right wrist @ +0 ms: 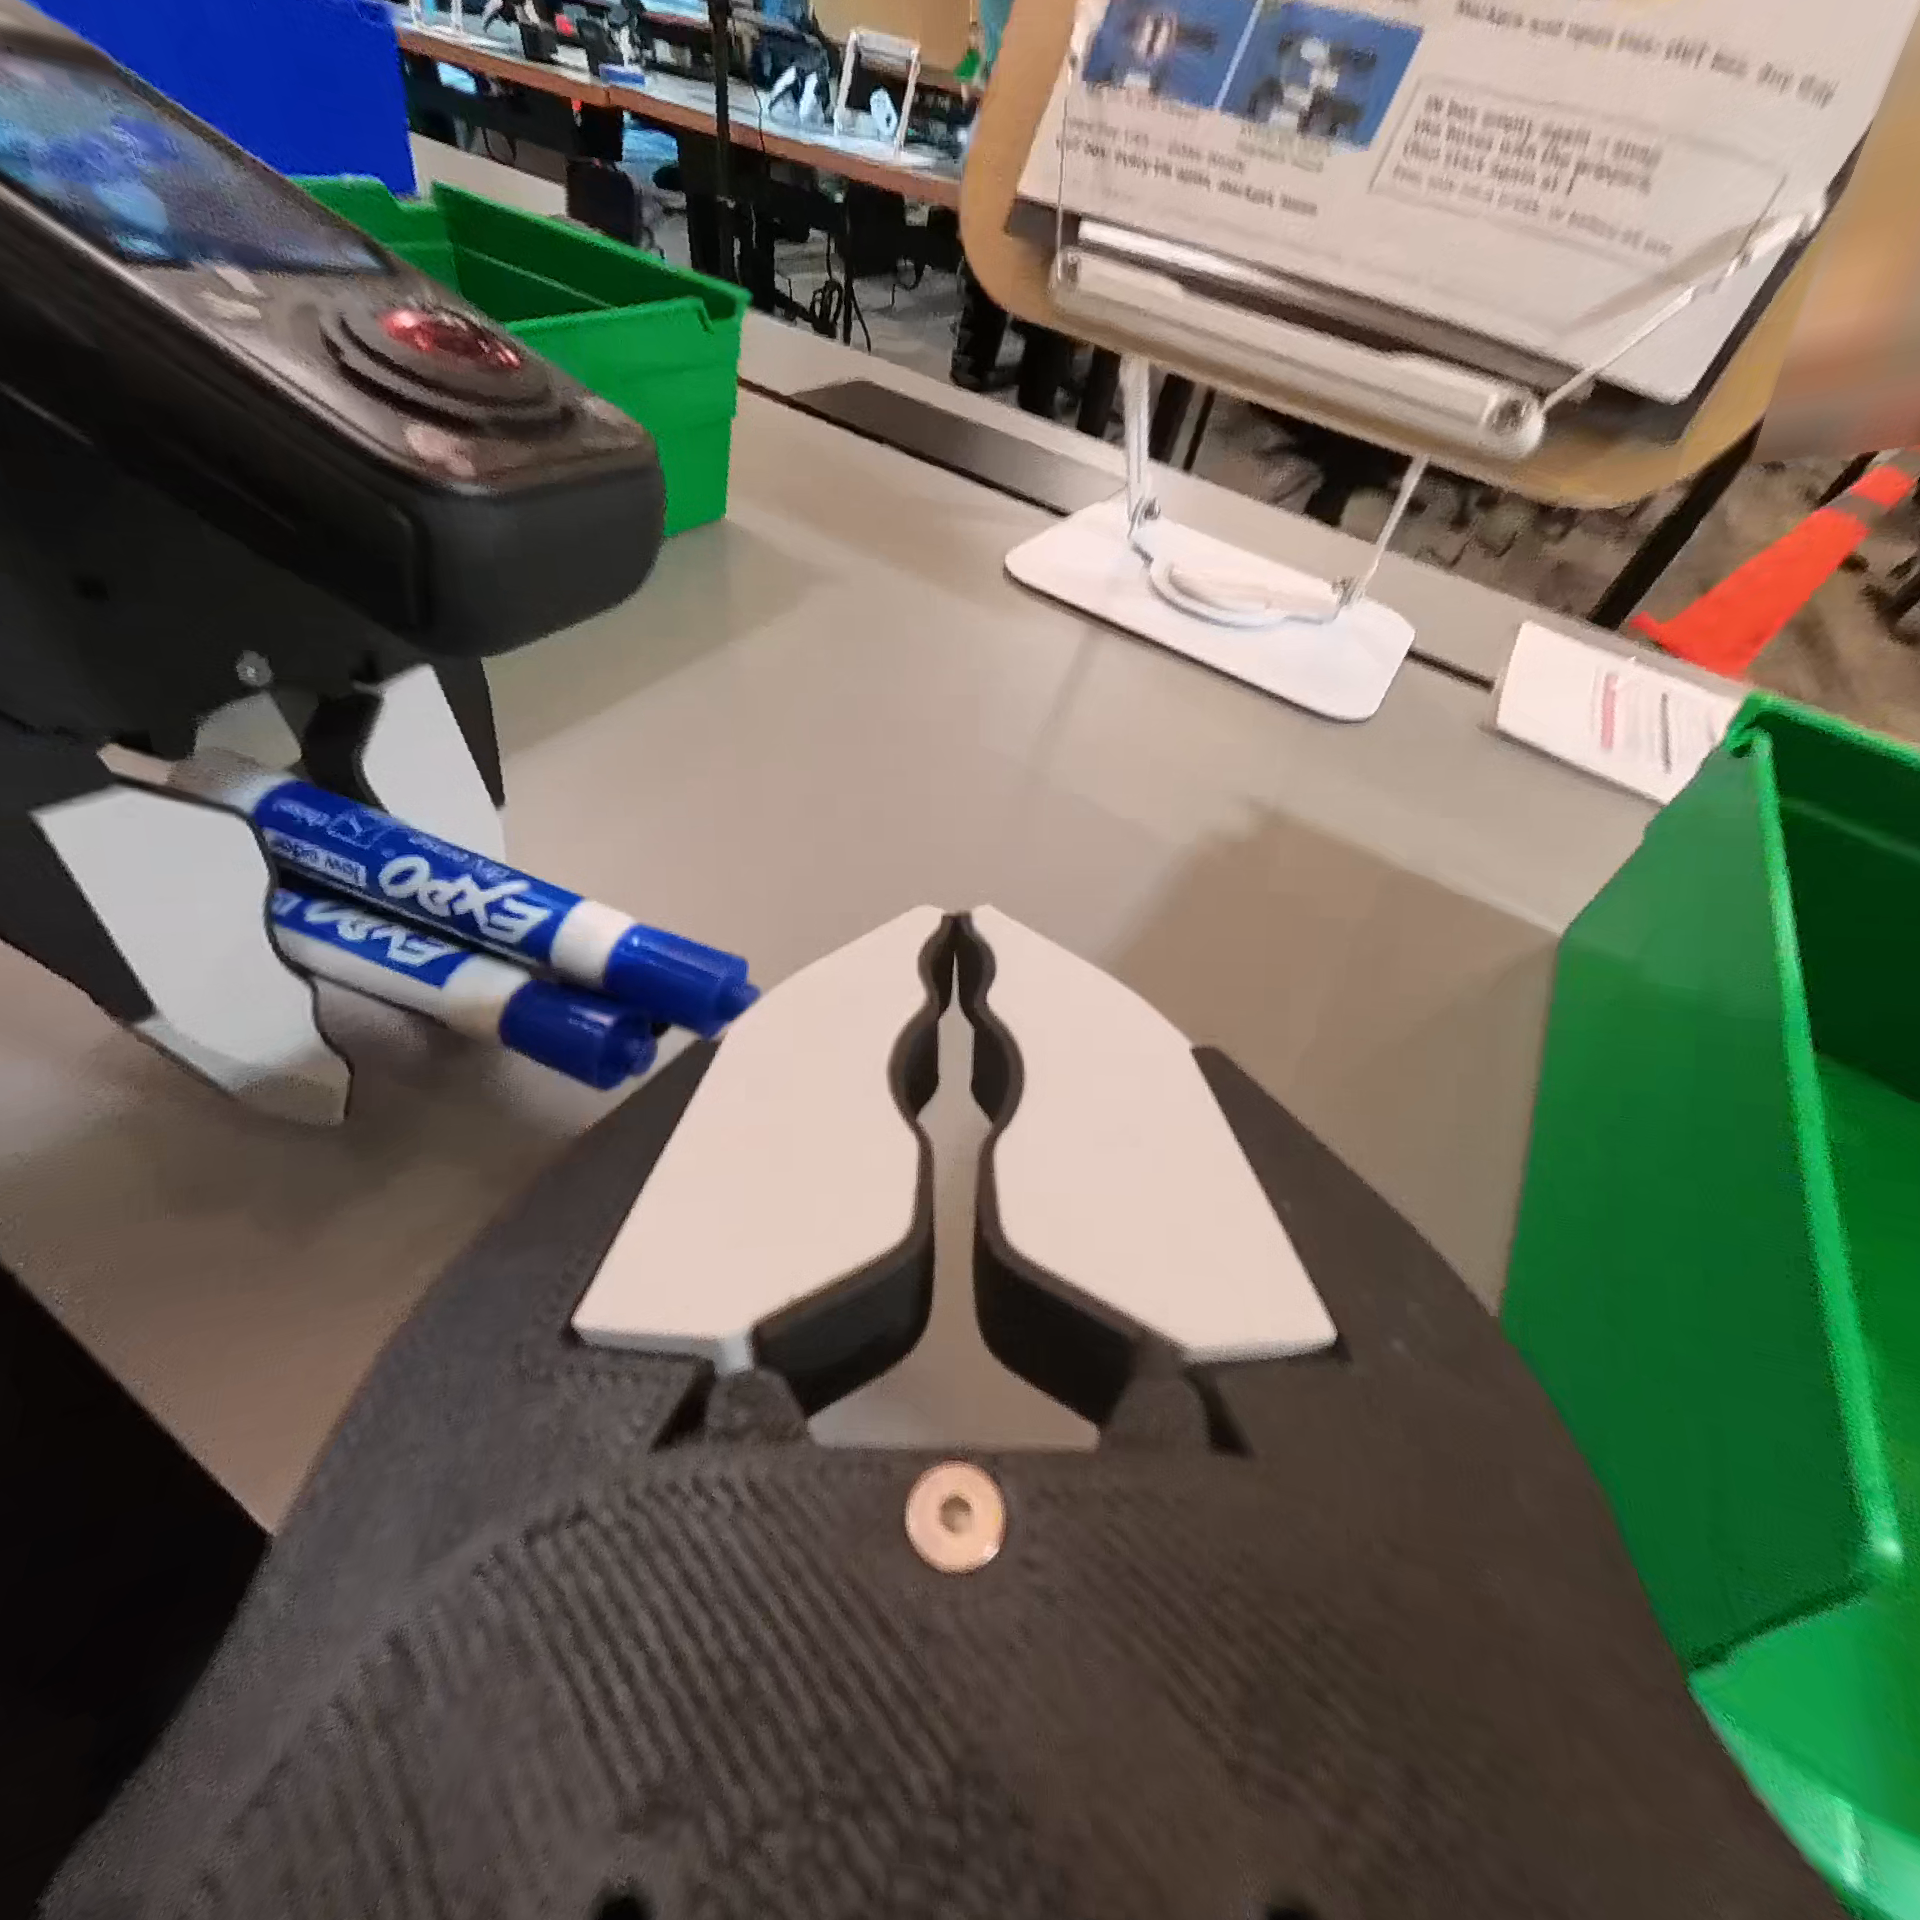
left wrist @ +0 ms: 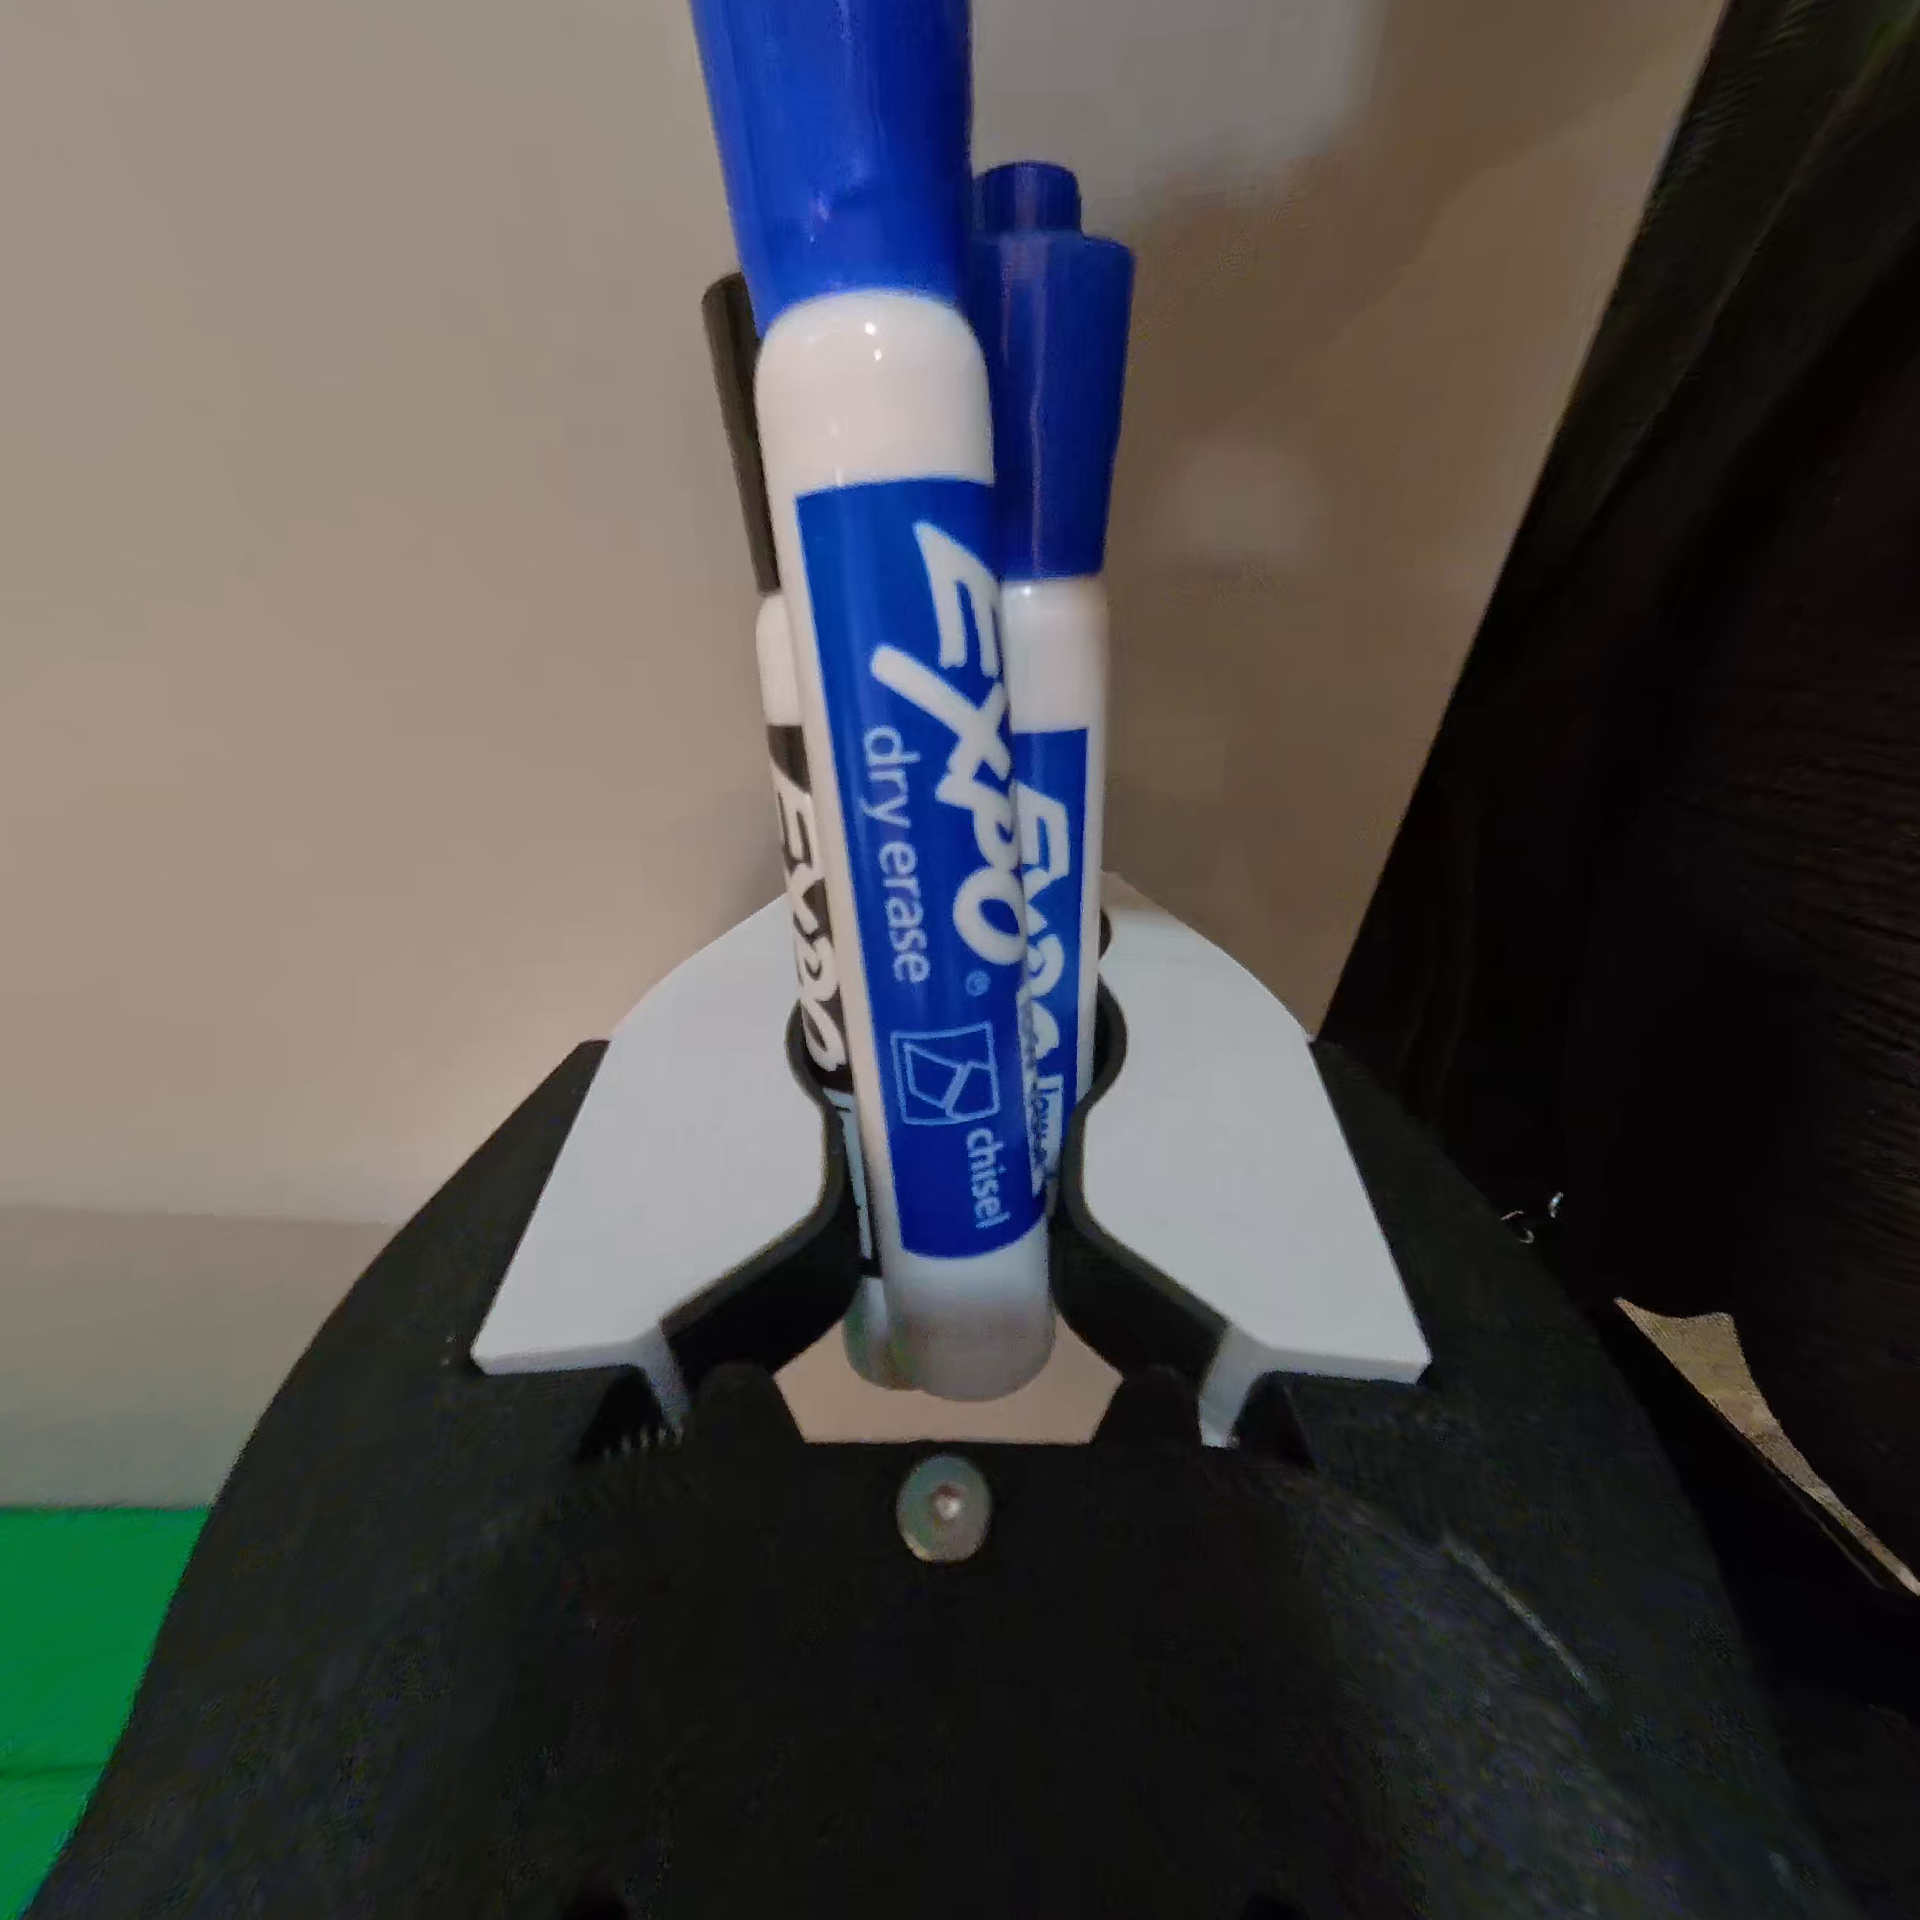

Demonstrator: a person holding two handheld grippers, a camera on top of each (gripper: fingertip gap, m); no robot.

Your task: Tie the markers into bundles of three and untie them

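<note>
My left gripper (left wrist: pixel 945 997) is shut on three dry-erase markers held side by side. A blue-capped marker (left wrist: pixel 914 831) is in front, a second blue-capped one (left wrist: pixel 1049 468) is at its right, and a black-capped one (left wrist: pixel 743 436) is behind at its left. In the right wrist view the left gripper (right wrist: pixel 410 951) is at the left, just above the grey table (right wrist: pixel 935 727), with two blue markers (right wrist: pixel 499 904) pointing towards my right gripper (right wrist: pixel 954 920). The right gripper is shut and empty, and the blue caps are close beside its left finger.
A green bin (right wrist: pixel 1766 1143) stands close at the right and another green bin (right wrist: pixel 623 312) at the back left. A clear document stand (right wrist: pixel 1226 592) holding a printed sheet is at the back, with a white card (right wrist: pixel 1621 717) beside it. Dark fabric (left wrist: pixel 1662 727) fills the right of the left wrist view. My right fingertips sit around 15 cm from my left ones.
</note>
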